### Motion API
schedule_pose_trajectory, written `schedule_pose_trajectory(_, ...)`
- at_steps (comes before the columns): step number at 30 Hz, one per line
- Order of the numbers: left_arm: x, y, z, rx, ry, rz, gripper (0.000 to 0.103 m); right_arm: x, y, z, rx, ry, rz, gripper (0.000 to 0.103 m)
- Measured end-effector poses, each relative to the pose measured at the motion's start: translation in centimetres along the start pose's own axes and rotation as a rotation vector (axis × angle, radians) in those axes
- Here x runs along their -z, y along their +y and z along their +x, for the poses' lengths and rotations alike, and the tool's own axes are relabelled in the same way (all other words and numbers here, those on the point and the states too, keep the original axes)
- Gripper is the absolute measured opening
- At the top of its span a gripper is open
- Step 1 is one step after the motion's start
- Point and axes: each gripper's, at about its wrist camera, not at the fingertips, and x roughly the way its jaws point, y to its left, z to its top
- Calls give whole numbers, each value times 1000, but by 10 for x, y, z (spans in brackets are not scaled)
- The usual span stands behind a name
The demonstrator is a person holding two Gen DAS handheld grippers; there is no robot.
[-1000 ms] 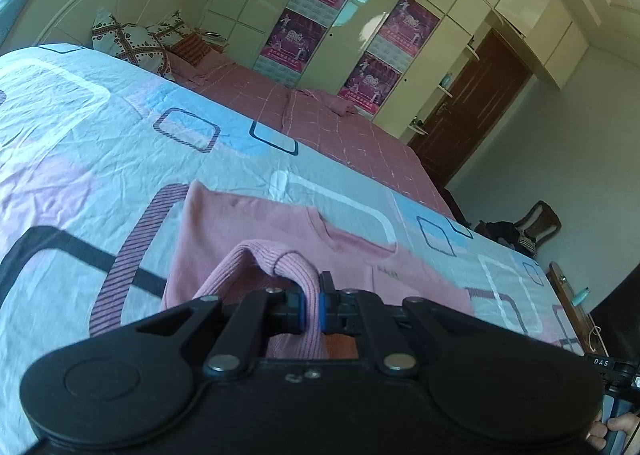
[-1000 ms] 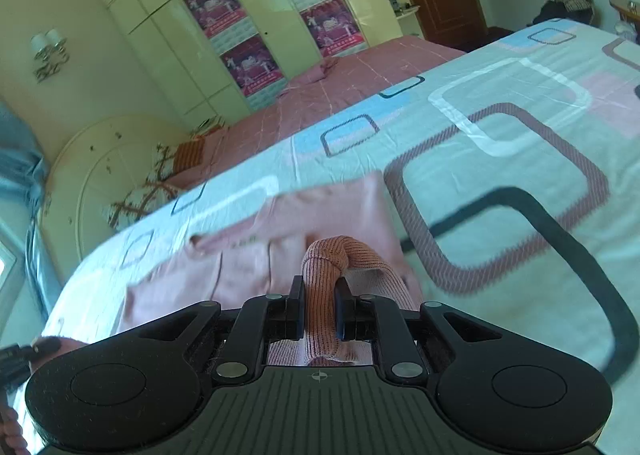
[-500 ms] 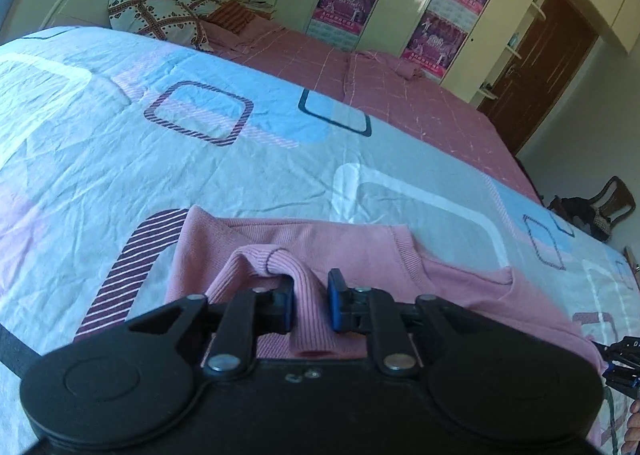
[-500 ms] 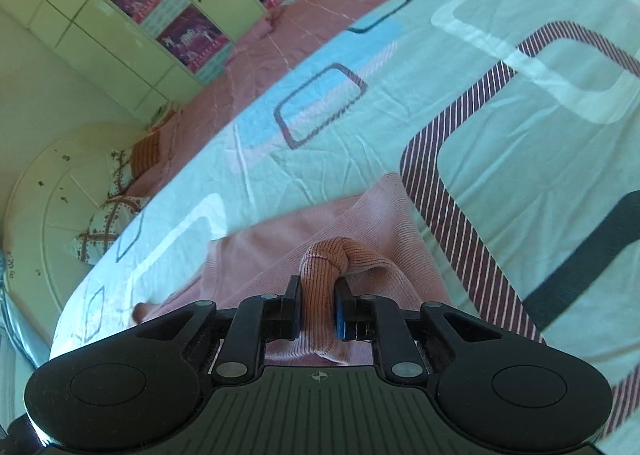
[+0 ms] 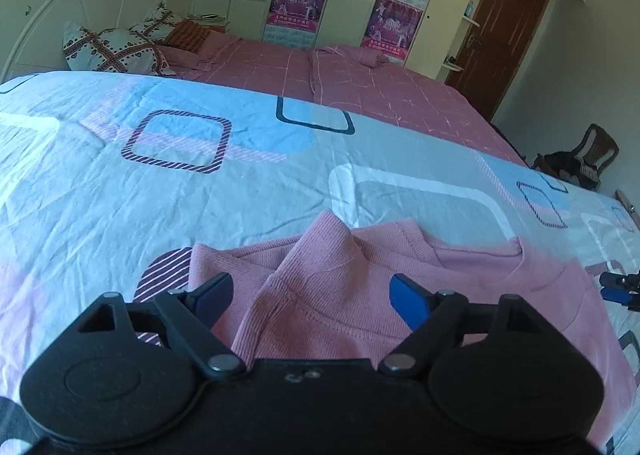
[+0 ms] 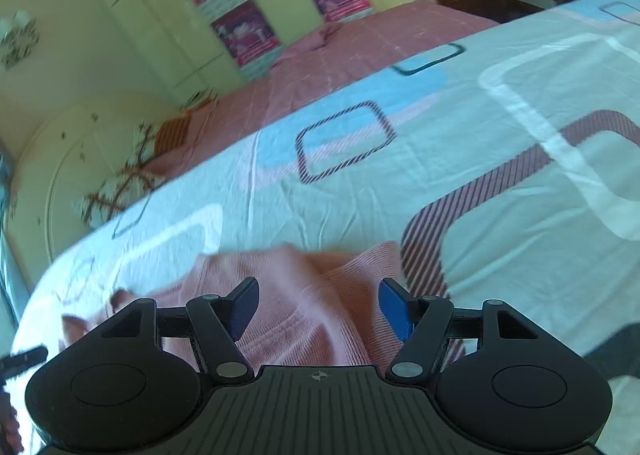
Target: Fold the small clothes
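Right now both your grippers are letting go at once, so this is the release at the end of a fold, and the trick is just not to wreck it on the way out.

Your left gripper (image 5: pixel 310 293) has its jaws spreading, already wide, and the pads aren't pressing on anything. The pink top (image 5: pixel 460 287) sits between them, bunched into a little peak that stands up off the layer below. Same story on the right gripper (image 6: pixel 318 307): jaws opening, knit between them but not pinched. That view is a bit smeared, so I can't tell how flat the edge lies there.

The top is lying on the patterned sheet (image 5: pixel 200 183), near your edge of the bed, with the folded-over part stacked on the rest of it. In the left view you can see the other gripper's tip at the far right, just past the top's edge.

What I'd do:
- Let the jaws finish opening before you move. Ribbed knit like this probably clings to the pads.
- Back out along the fingers, low and straight. Lifting up first could drag that peak with you.
- Pull both hands out together so the fold doesn't skew.
- That peak likely won't settle by itself. Press it flat before the next fold.
- Check the folded edge lines up with the layer underneath.
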Motion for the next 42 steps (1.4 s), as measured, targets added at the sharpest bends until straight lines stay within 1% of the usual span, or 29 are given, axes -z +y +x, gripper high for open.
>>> schedule_pose_trajectory(2, -3, -2, 16, -9, 25, 25, 81, 0, 5, 10, -14, 13, -40, 66)
schedule_pose_trajectory(4, -5, -2, 27, -12, 41, 55, 79, -1, 10, 18, -6, 22, -96, 66)
schedule_pose_trajectory(7, -6, -1, 38, 10, 65, 89, 67, -3, 16, 29, -1, 36, -178, 66)
schedule_pose_trajectory(8, -5, -1, 40, 22, 76, 102, 57, -3, 17, 33, -2, 45, -202, 65)
schedule_pose_trajectory(9, -5, -1, 41, 37, 83, 115, 43, -3, 18, 37, -7, 56, -228, 65)
schedule_pose_trajectory(10, -5, -2, 41, 44, 85, 131, 37, -2, 20, 40, -11, 67, -251, 51)
schedule_pose_trajectory(11, -4, -2, 40, 50, 81, 140, 24, -1, 22, 42, -20, 79, -272, 40)
schedule_pose_trajectory(12, -4, -2, 39, 65, 81, 139, 14, -1, 25, 48, -23, 98, -299, 26)
schedule_pose_trajectory(13, -4, -2, 37, 74, 76, 138, 11, 0, 26, 48, -19, 101, -322, 16)
schedule_pose_trajectory(14, -3, -4, 35, 77, 65, 147, 9, 0, 28, 49, -26, 108, -339, 15)
schedule_pose_trajectory(15, -2, -6, 32, 76, 55, 159, 8, 0, 29, 48, -26, 108, -358, 11)
schedule_pose_trajectory(17, -1, -11, 22, 62, -4, 164, 7, 0, 32, 42, -26, 87, -380, 8)
schedule_pose_trajectory(19, -3, -10, 7, 56, -87, 114, 7, -2, 35, 29, -34, 17, -370, 7)
schedule_pose_trajectory(21, -5, -10, -4, 41, -151, 77, 7, -9, 33, 13, -37, -63, -328, 7)
schedule_pose_trajectory(24, -9, -9, -3, -12, -198, 25, 7, -18, 31, 2, -13, -149, -264, 7)
schedule_pose_trajectory(27, -9, -5, 10, -66, -193, -37, 7, -21, 28, 10, 48, -172, -207, 7)
schedule_pose_trajectory(29, -4, -7, 24, -123, -158, -21, 7, -18, 26, 23, 88, -155, -177, 7)
schedule_pose_trajectory(31, 4, -4, 36, -180, -116, -21, 7, -12, 22, 40, 154, -108, -174, 7)
schedule_pose_trajectory(32, 8, -3, 39, -202, -114, -25, 7, -8, 19, 48, 183, -84, -177, 7)
schedule_pose_trajectory(34, 10, -5, 41, -232, -114, -5, 7, -3, 16, 56, 232, -80, -198, 7)
schedule_pose_trajectory(36, 9, -9, 41, -254, -99, 25, 8, -1, 15, 59, 256, -80, -205, 5)
schedule_pose_trajectory(37, 8, -12, 39, -257, -92, 35, 9, 0, 13, 57, 252, -81, -200, 5)
schedule_pose_trajectory(38, 7, -13, 34, -254, -94, 36, 15, 0, 12, 52, 244, -91, -189, 6)
schedule_pose_trajectory(39, 7, -14, 29, -255, -98, 33, 26, 0, 12, 46, 230, -101, -176, 6)
schedule_pose_trajectory(40, 8, -14, 24, -247, -102, 25, 30, 0, 14, 37, 212, -113, -171, 6)
schedule_pose_trajectory(41, 9, -14, 17, -233, -104, 19, 38, 0, 17, 29, 200, -122, -178, 6)
schedule_pose_trajectory(42, 10, -16, 11, -229, -106, 19, 50, 0, 21, 22, 193, -125, -185, 6)
